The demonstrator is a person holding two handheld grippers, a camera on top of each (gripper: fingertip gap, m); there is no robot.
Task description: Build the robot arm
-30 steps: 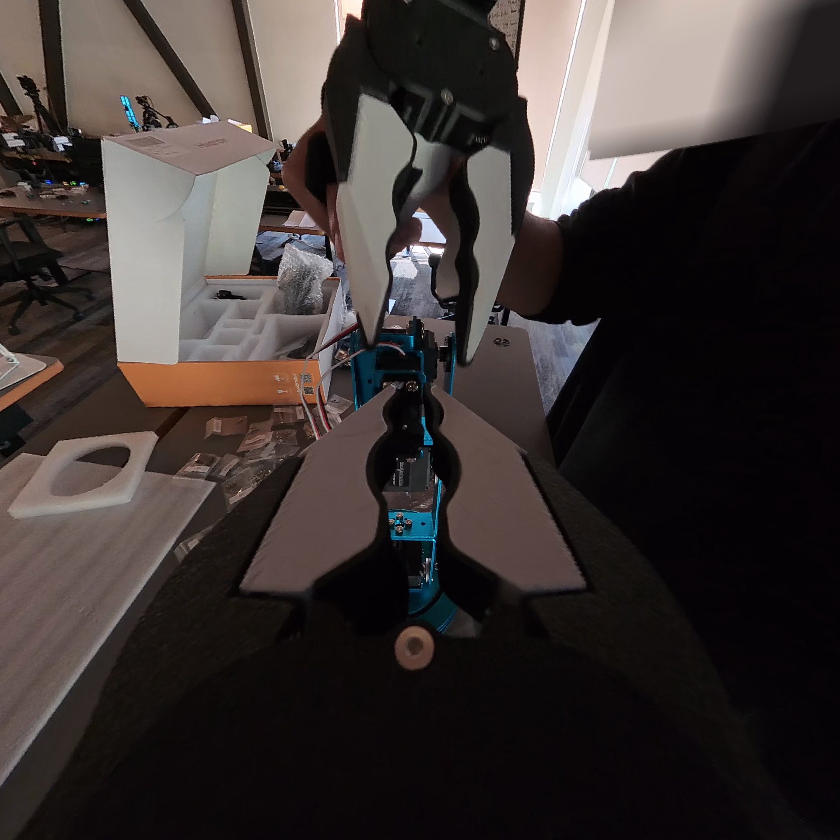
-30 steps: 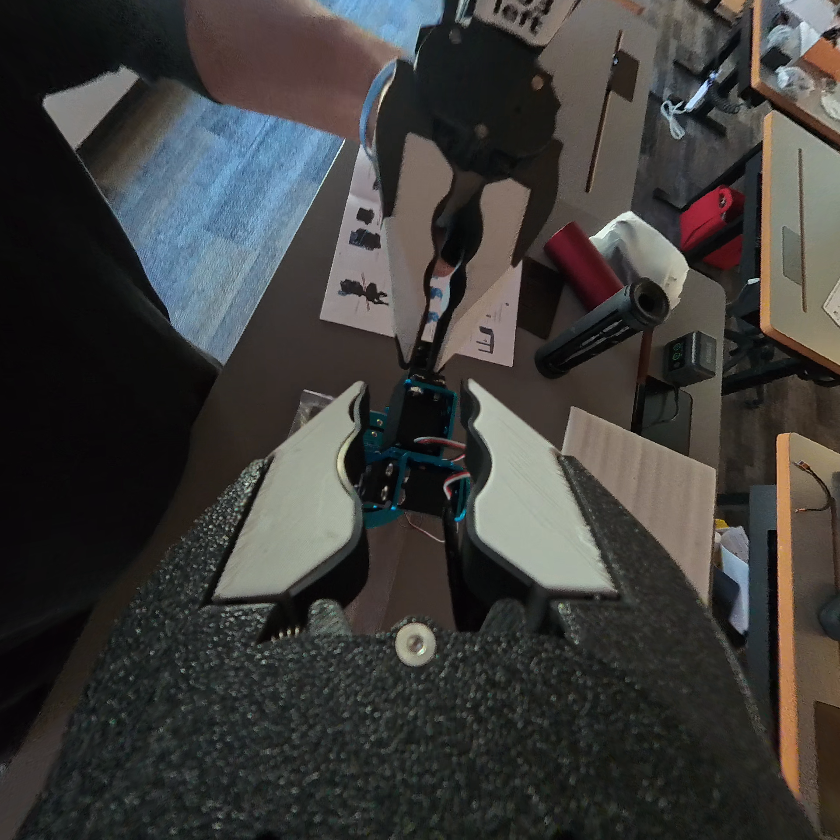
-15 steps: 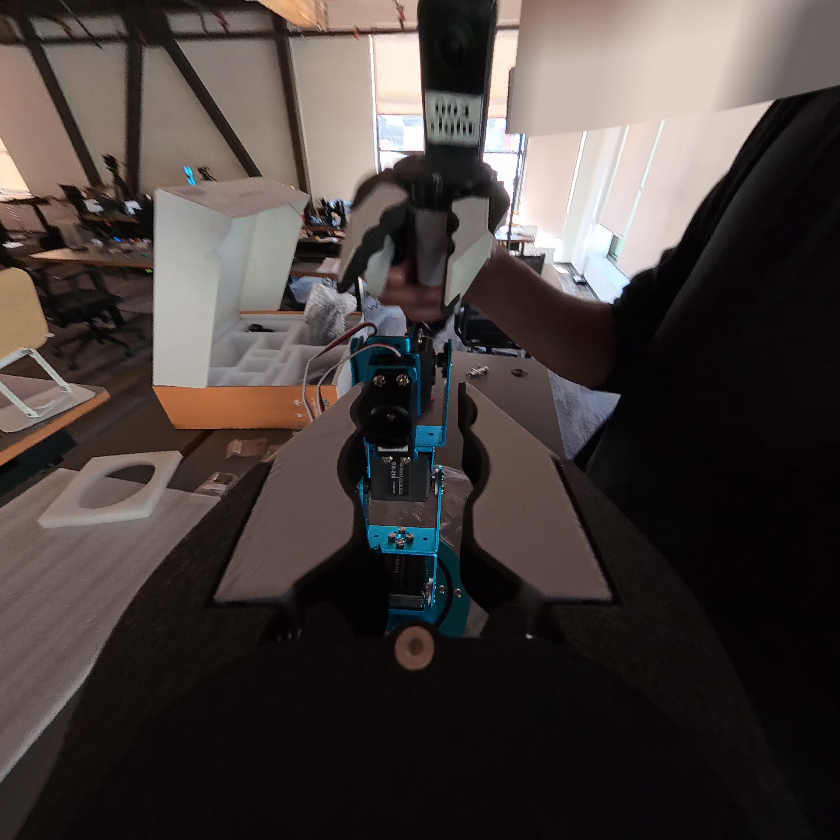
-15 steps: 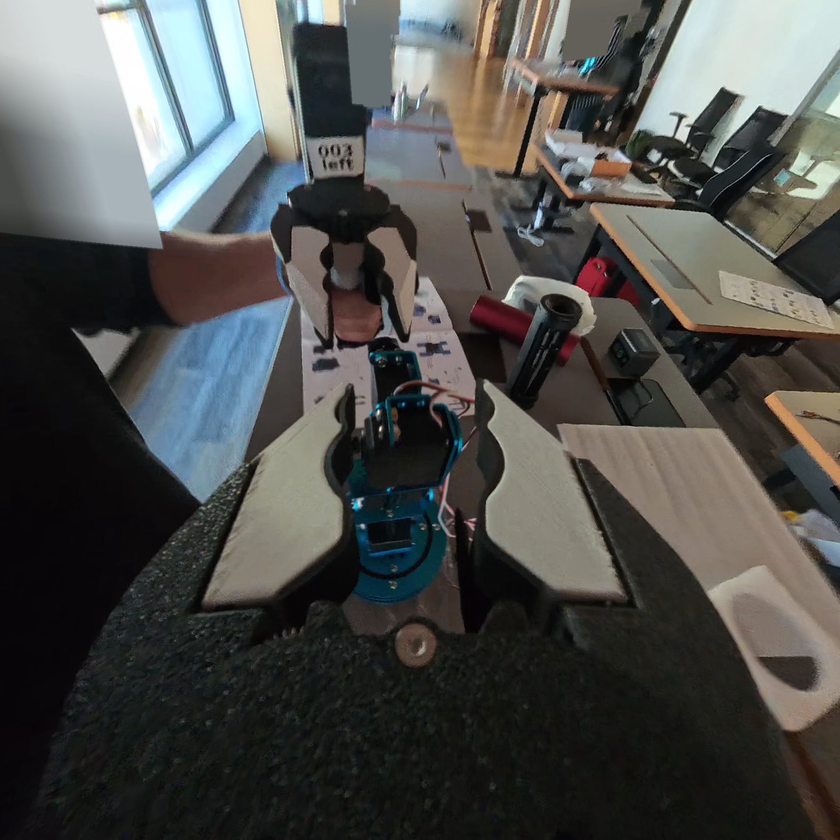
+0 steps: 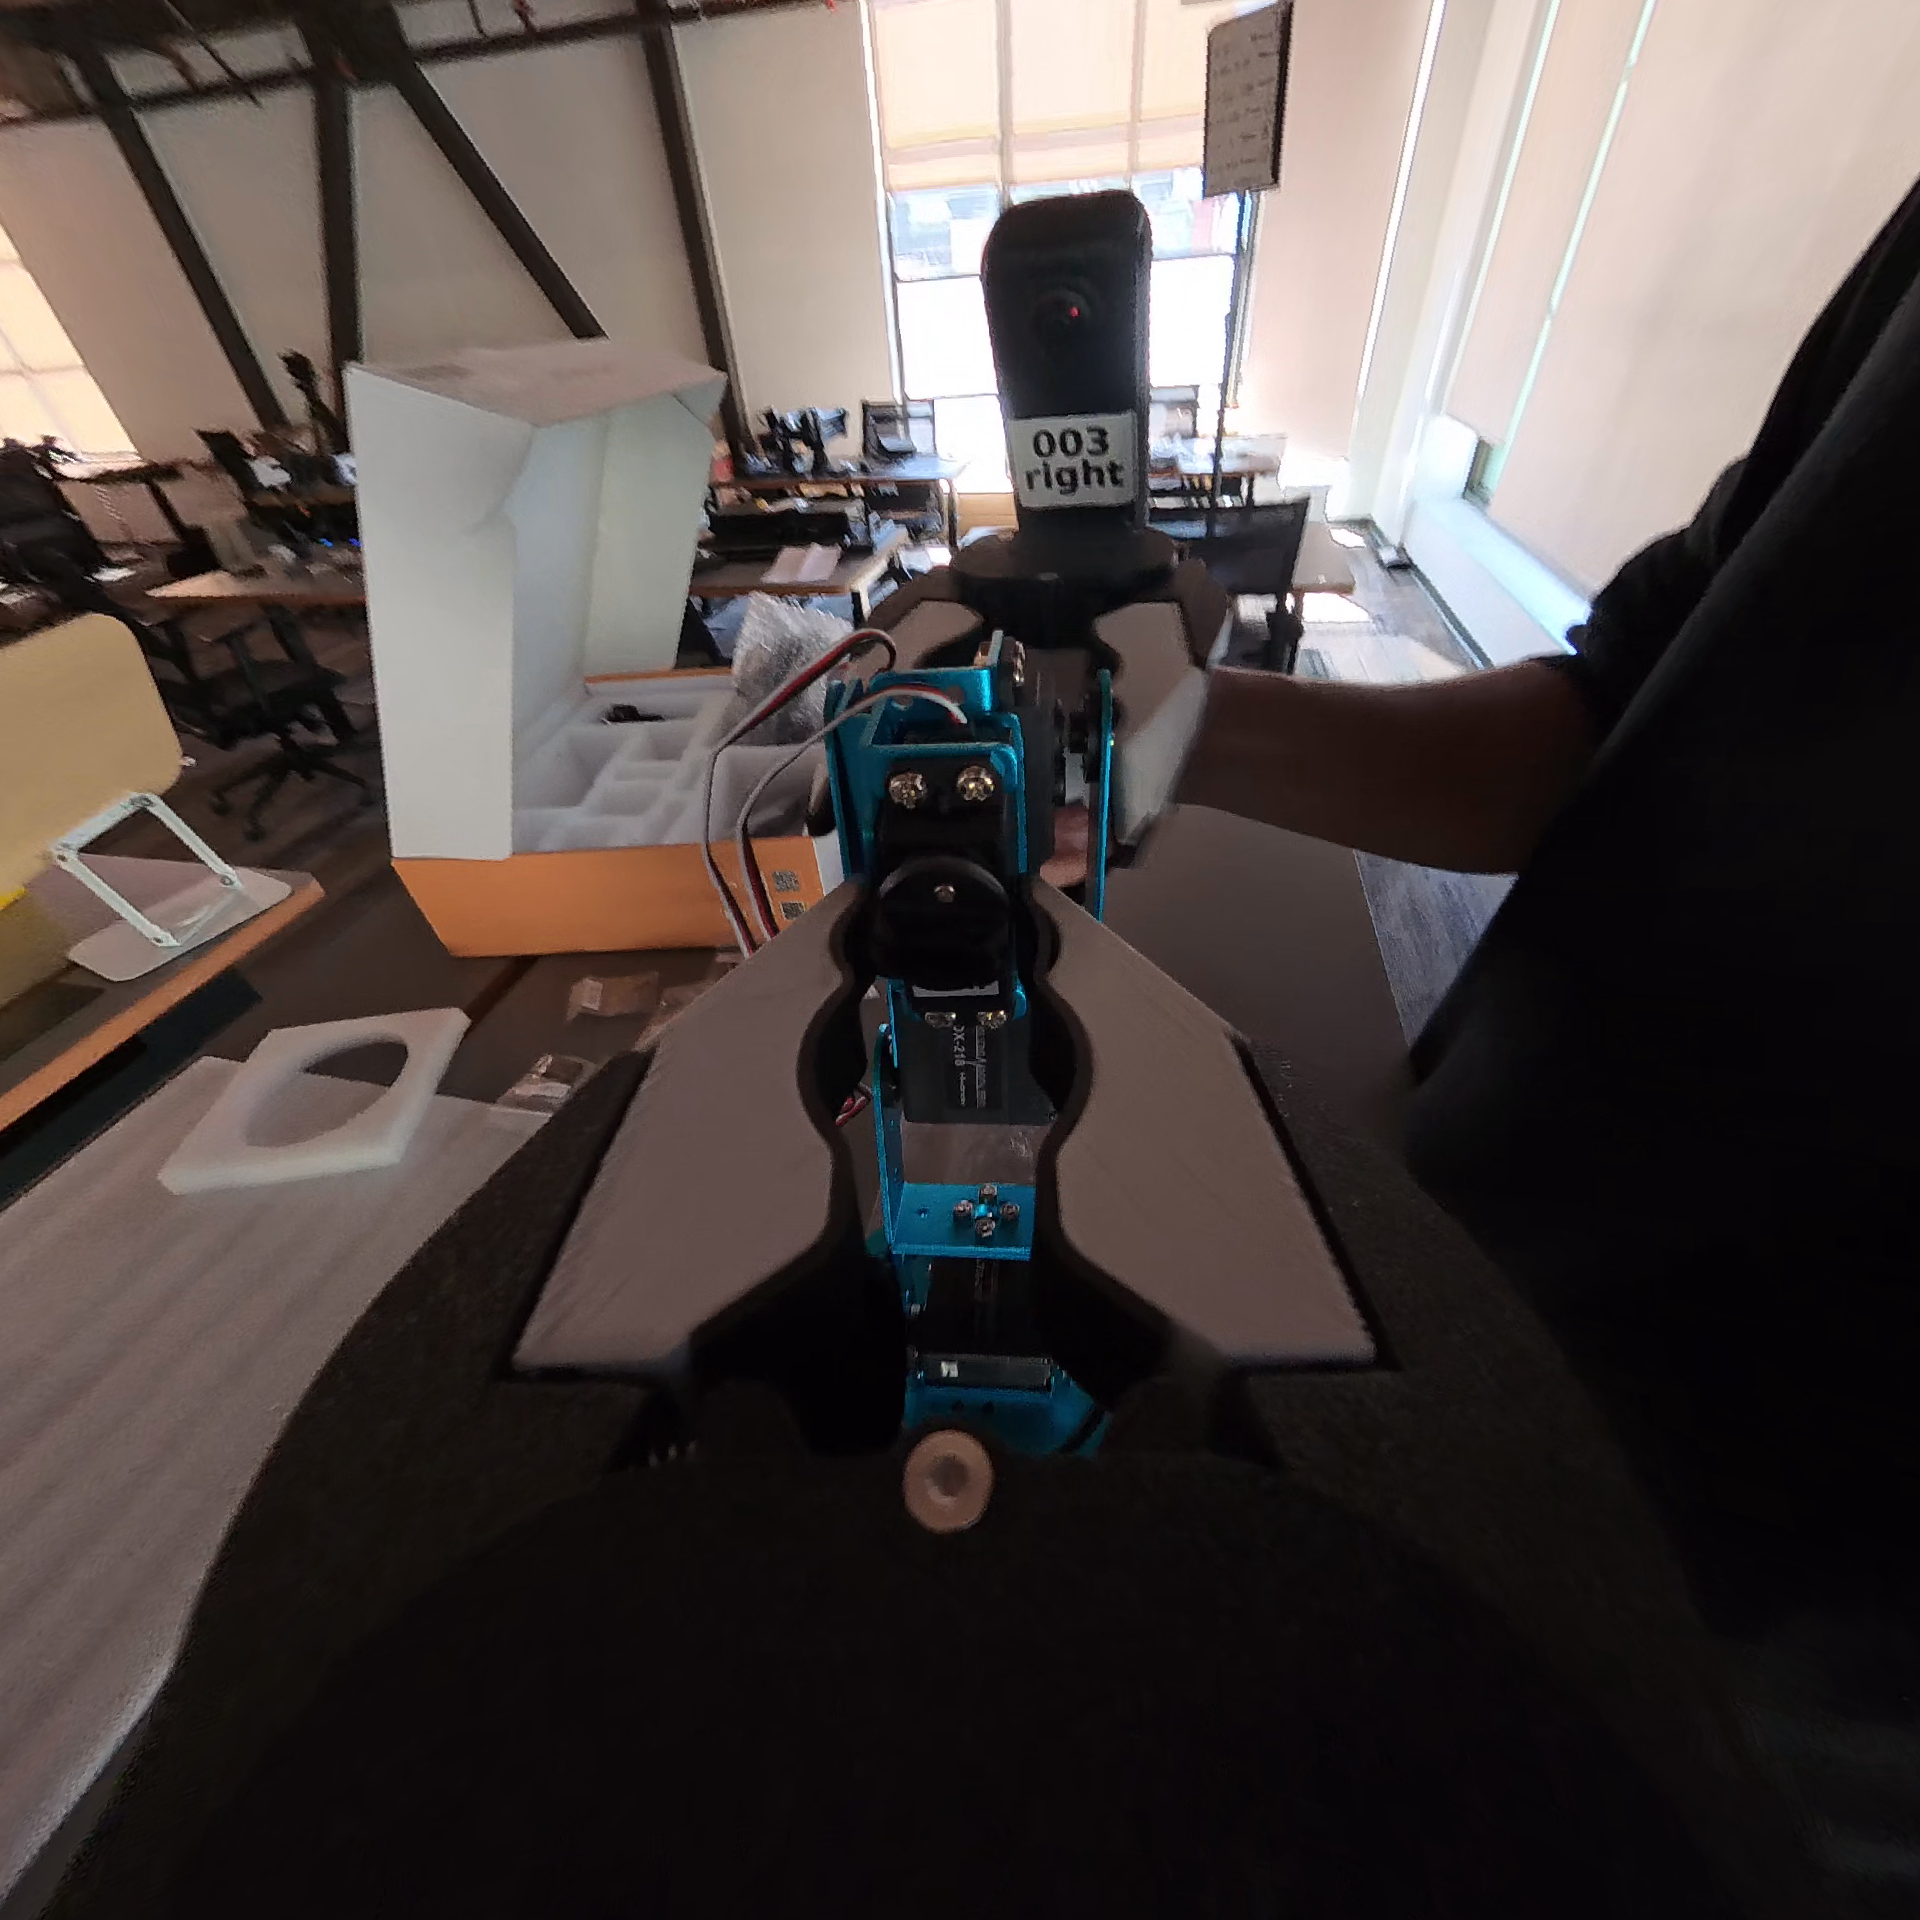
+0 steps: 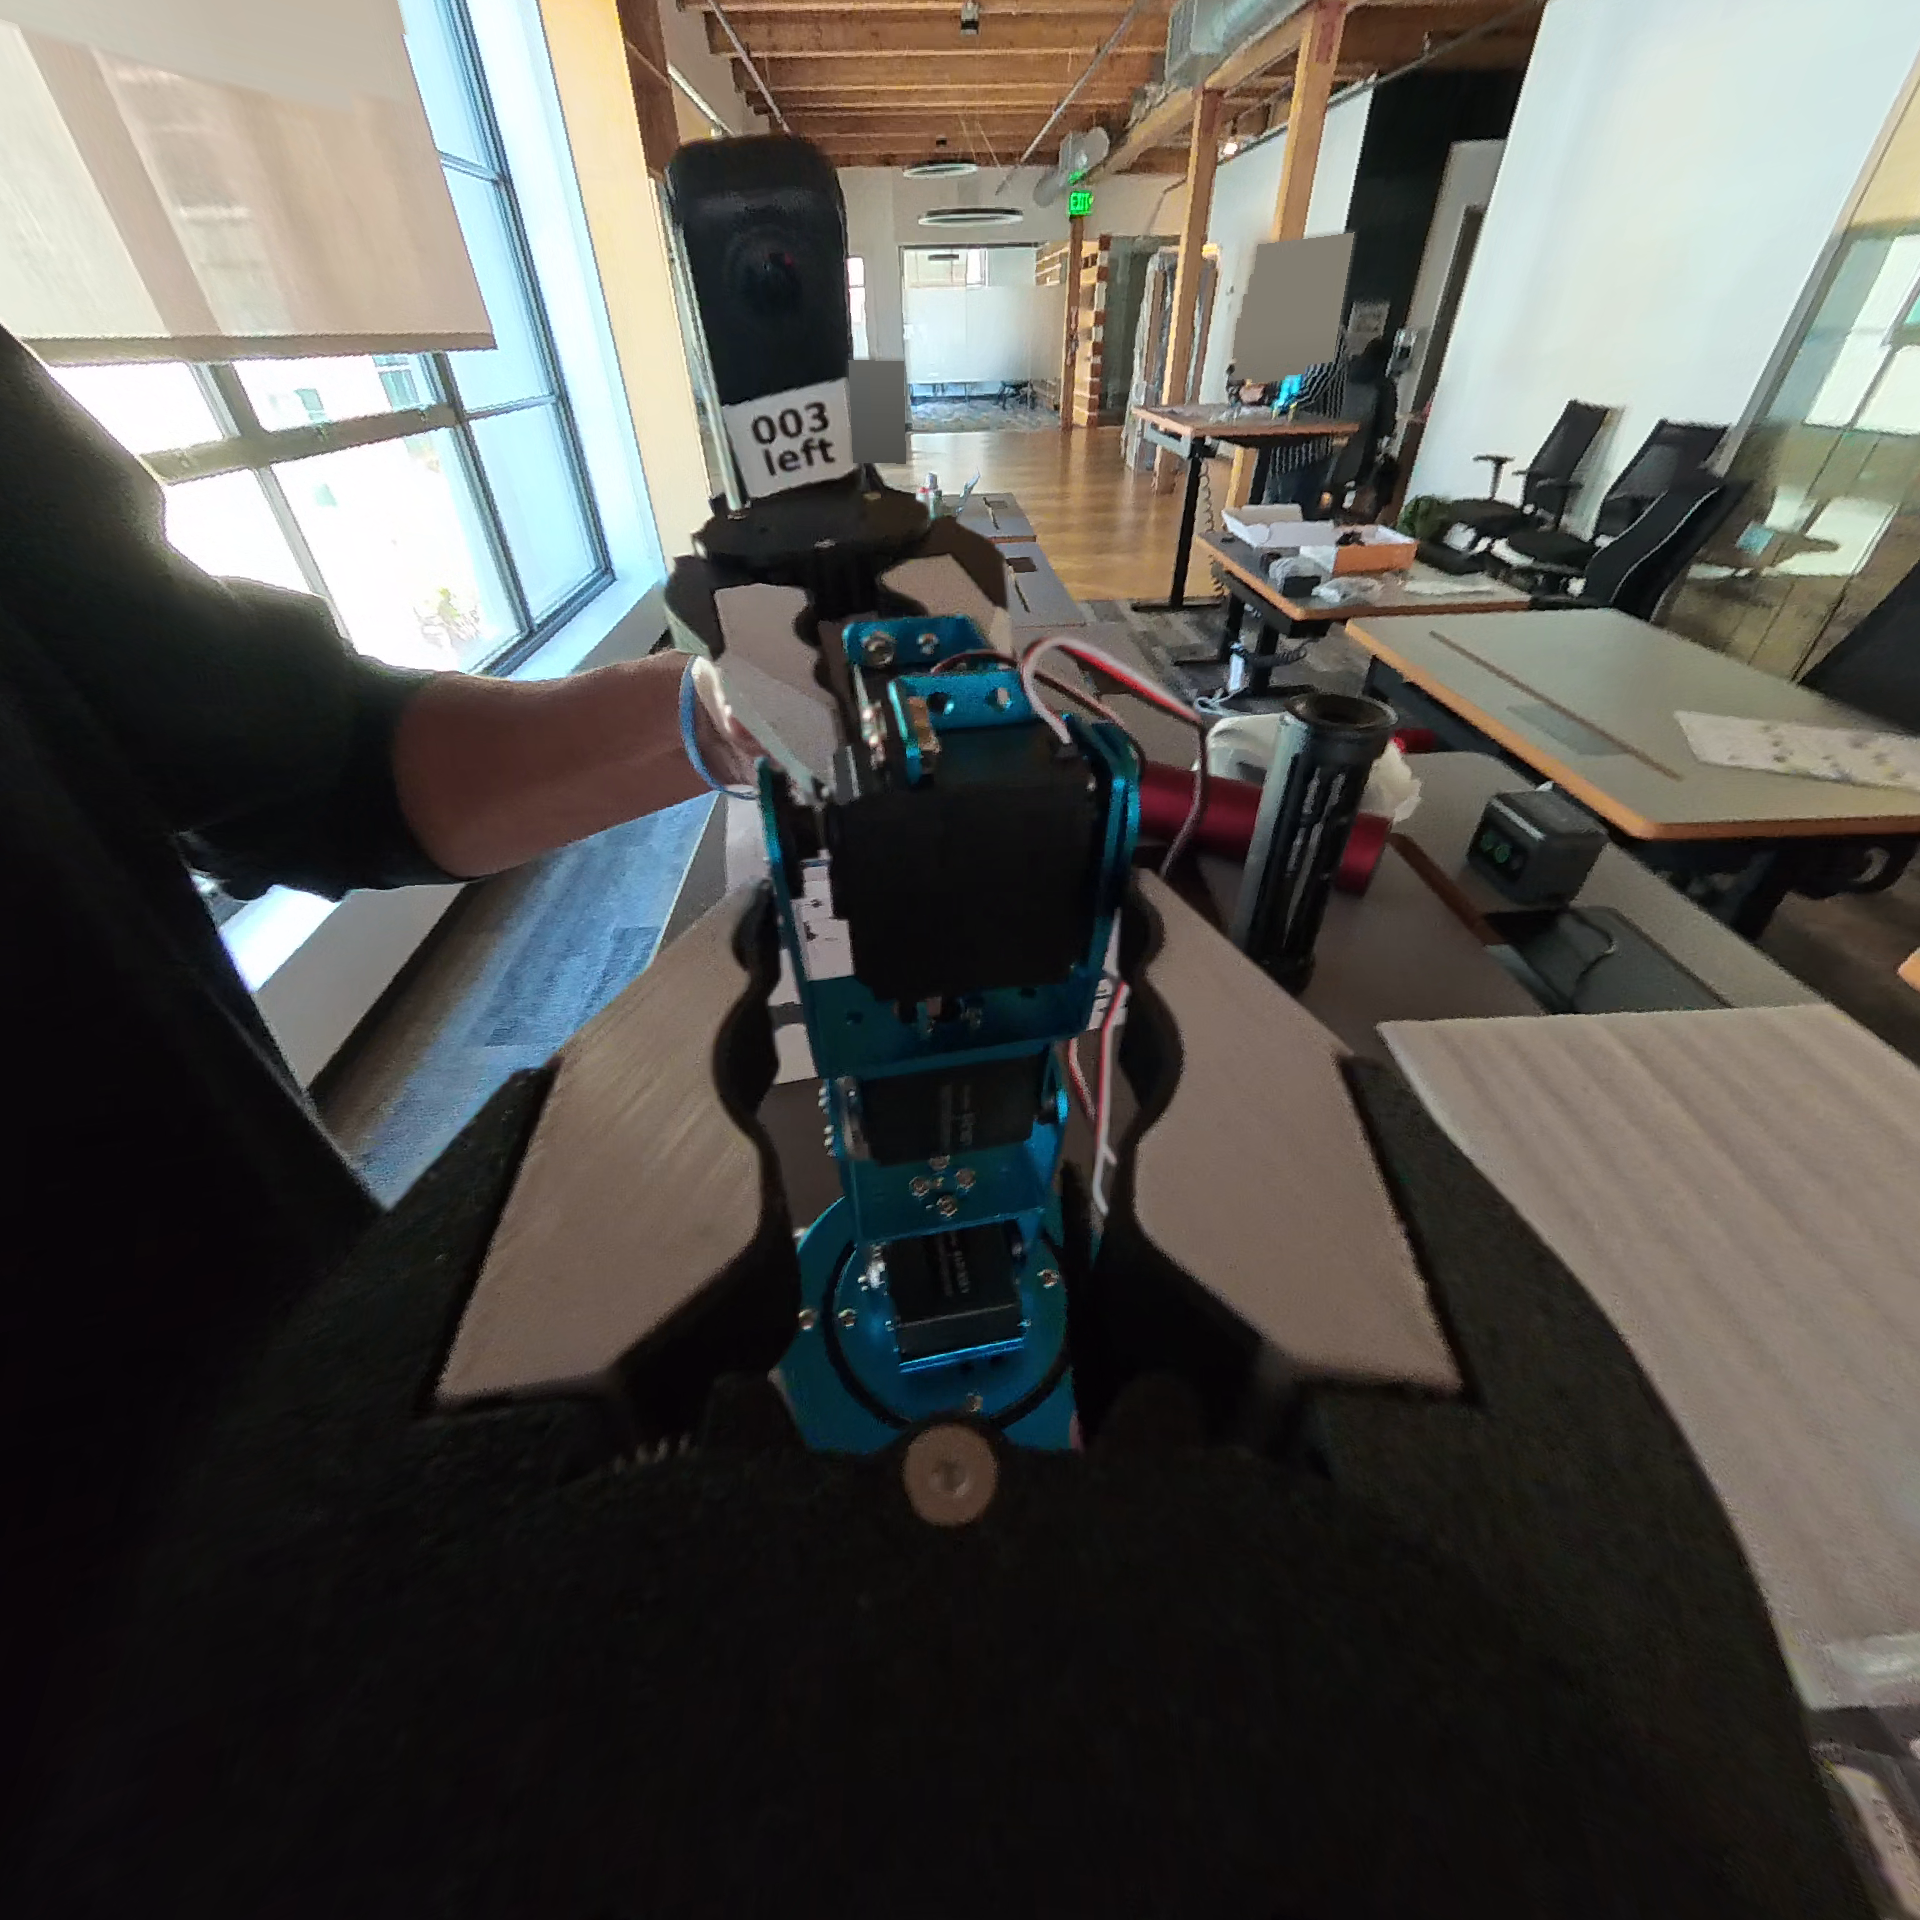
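Blue metal robot arm (image 5: pixel 940 831) with black motor blocks and red, white and black wires stands upright on the dark table (image 5: pixel 1247 935), its long side going up and down, round base at the bottom. One such arm shows, between two grippers. Left gripper (image 5: pixel 943 940) is squeezed on a black motor partway up. Right gripper (image 6: pixel 945 935) has its fingers spread on both sides of the arm, maybe not touching. One open white box (image 5: pixel 499 623) sits behind.

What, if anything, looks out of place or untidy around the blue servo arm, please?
Nothing looks damaged; the servo wires loop loose off the blue servo arm, and small parts bags lie scattered on the table.
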